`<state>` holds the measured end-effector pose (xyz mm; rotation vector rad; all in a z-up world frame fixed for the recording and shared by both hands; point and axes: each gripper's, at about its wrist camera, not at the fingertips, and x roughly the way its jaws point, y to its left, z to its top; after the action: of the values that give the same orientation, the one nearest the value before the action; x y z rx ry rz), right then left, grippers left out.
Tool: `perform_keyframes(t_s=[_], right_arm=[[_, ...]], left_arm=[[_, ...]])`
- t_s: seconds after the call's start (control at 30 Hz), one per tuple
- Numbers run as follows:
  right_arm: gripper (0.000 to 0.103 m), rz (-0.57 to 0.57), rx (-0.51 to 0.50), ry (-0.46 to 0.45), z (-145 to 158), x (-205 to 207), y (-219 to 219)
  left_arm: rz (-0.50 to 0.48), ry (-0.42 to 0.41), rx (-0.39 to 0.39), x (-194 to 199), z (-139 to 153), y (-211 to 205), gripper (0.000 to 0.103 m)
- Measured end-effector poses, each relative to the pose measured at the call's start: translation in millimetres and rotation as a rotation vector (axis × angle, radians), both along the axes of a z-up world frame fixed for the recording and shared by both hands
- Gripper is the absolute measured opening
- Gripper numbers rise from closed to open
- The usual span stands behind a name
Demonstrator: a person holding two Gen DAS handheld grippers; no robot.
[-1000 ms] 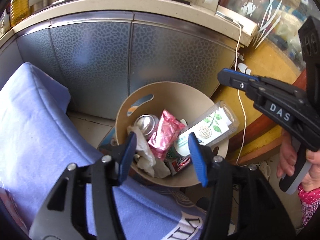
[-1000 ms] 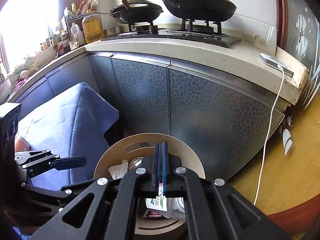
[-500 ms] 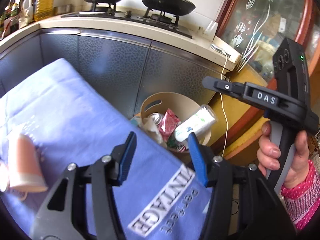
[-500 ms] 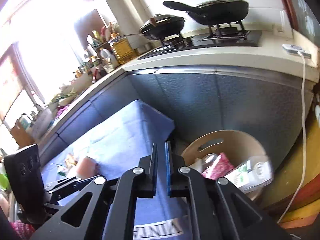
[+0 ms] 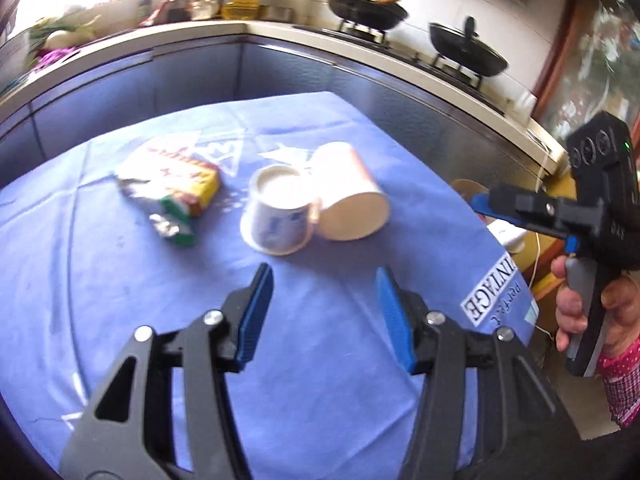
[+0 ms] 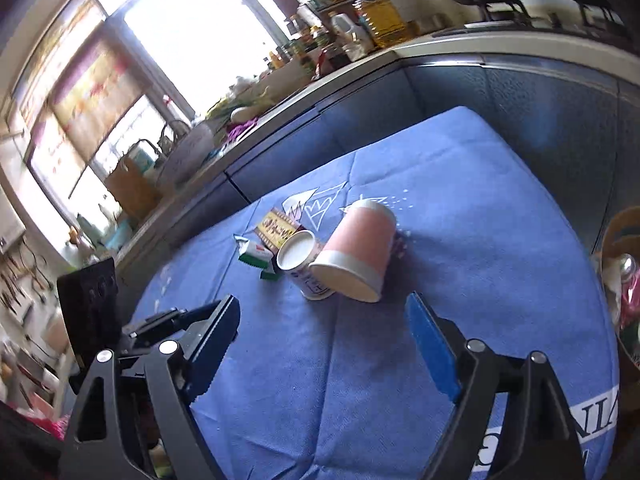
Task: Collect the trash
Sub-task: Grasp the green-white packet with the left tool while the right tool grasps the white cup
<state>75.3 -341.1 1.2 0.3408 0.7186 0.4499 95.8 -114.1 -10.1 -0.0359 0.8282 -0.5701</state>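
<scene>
On the blue tablecloth [image 5: 120,288] lie a pink paper cup on its side [image 5: 348,196], a small white cup with blue print [image 5: 280,212] touching it, and a torn yellow-red snack wrapper [image 5: 172,188]. All three also show in the right wrist view: pink cup [image 6: 356,256], white cup [image 6: 300,268], wrapper [image 6: 268,240]. My left gripper [image 5: 324,312] is open and empty, just short of the white cup. My right gripper [image 6: 324,340] is open and empty, short of the pink cup. It also shows in the left wrist view [image 5: 520,208].
The beige trash bin [image 6: 620,240] with a can and wrappers stands beyond the table's right edge. A kitchen counter with pans [image 5: 464,48] and oil bottles [image 6: 380,16] runs behind. The left gripper's body [image 6: 92,300] is at the table's left.
Both grippers swung from the trash bin back over the table. The right gripper went from shut to open. The cups and wrapper came into view.
</scene>
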Motion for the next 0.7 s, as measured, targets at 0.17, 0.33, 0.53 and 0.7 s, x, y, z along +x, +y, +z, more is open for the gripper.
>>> perform_keyframes(t_s=[0.17, 0.33, 0.53, 0.7], right_arm=[[0.084, -0.035, -0.264, -0.078, -4, 2, 61], [0.067, -0.043, -0.344, -0.127, -10, 14, 95], [0.068, 0.104, -0.517, -0.107, -15, 66, 142], [0.073, 0.216, -0.666, -0.005, -37, 109, 159]], left_arm=[[0.145, 0.067, -0.09, 29, -2, 71, 0.051], [0.184, 0.135, -0.163, 75, 2, 87, 0.059], [0.234, 0.217, -0.175, 132, -11, 74, 0.067], [0.267, 0.278, -0.208, 139, -29, 82, 0.032]])
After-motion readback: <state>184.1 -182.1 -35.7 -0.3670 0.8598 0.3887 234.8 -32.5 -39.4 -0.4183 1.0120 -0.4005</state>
